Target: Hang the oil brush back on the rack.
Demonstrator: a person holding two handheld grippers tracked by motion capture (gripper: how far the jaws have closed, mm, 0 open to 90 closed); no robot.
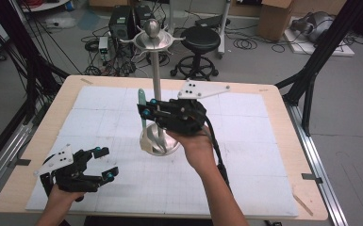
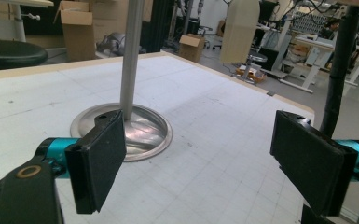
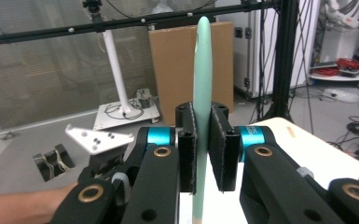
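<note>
While the right gripper [image 1: 144,109] hangs above the table [image 1: 283,141] beside the metal stand [image 1: 158,94], its jaws are clamped on a pale green stick [image 1: 142,106] – a thin flat strip, standing upright. In the right gripper view the stick [image 3: 202,70] runs straight up betw. the two black pads [image 3: 186,149], pinched at about its lower third; most of its length rises above the jaws to a rounded tip, and a short end pokes out below them. Pads press flat on both faces, no gap visible. From the high view the stick sits just left of the stand's pole, close to it; whether they touch I can't tell.

L gripper [image 1: 104,162] is low over the white grid mat [image 1: 245,179] near the table's front left corner, well apart from the right one. Its jaws stand wide, w/ nothing betw. them – in the left gripper view the two pads [image 2: 100,163] frame bare mat, and the stand's round base [image 2: 144,135] lies beyond the left-hand jaw, the pole going up out of frame. No earlier pic to go by, so just that: jaws spread, empty.

Stand itself: dished base on the mat's middle, slim pole, a disc w/ small arms and a ball on top [image 1: 152,29]. Right hand [image 1: 195,146] grips its tool from below, forearm coming in from the bottom edge; left hand [image 1: 59,195] likewise at bottom left
</note>
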